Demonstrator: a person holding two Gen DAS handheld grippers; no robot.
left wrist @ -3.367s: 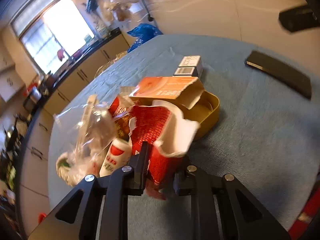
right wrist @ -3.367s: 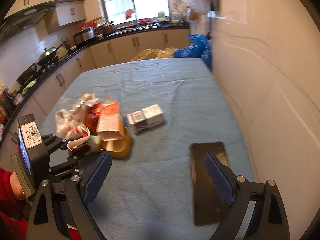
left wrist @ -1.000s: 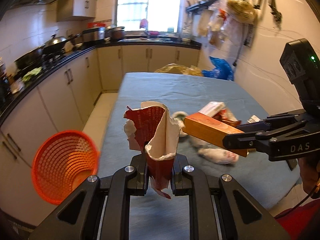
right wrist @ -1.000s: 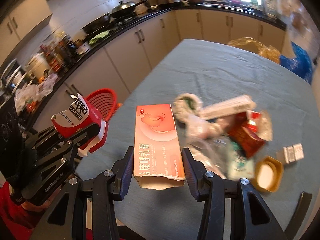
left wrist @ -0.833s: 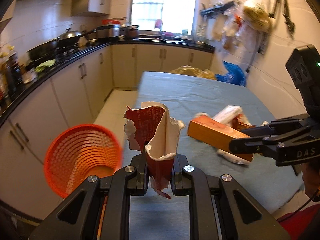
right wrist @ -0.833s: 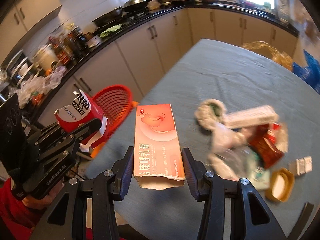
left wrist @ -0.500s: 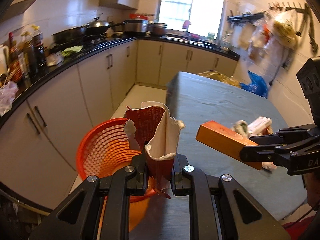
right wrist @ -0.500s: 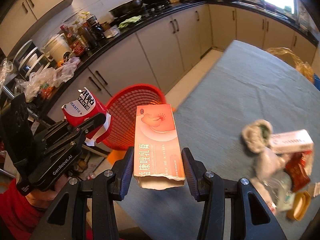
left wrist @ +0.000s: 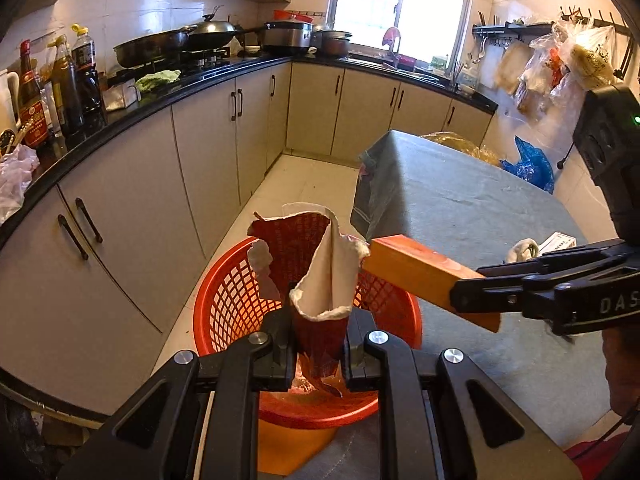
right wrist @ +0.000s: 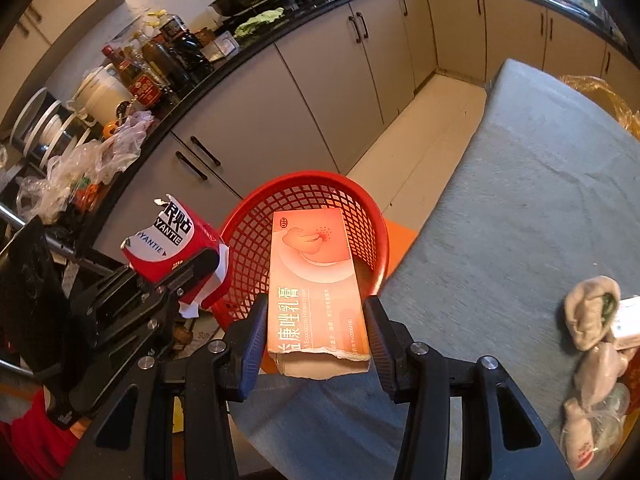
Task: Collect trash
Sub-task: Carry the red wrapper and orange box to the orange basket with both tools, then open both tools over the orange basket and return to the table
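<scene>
My left gripper is shut on a torn red and white carton and holds it over the red mesh basket on the floor. The carton also shows in the right wrist view. My right gripper is shut on an orange medicine box, whose far end reaches over the basket rim. In the left wrist view the box comes in from the right, next to the carton.
The grey-clothed table lies right of the basket, with crumpled wrappers and other trash at its right edge. Beige cabinets under a cluttered black counter run along the left. An orange object lies under the basket.
Both grippers have swung left from the trash pile on the table to the basket, each carrying its item. The basket now sits right under the carton and box.
</scene>
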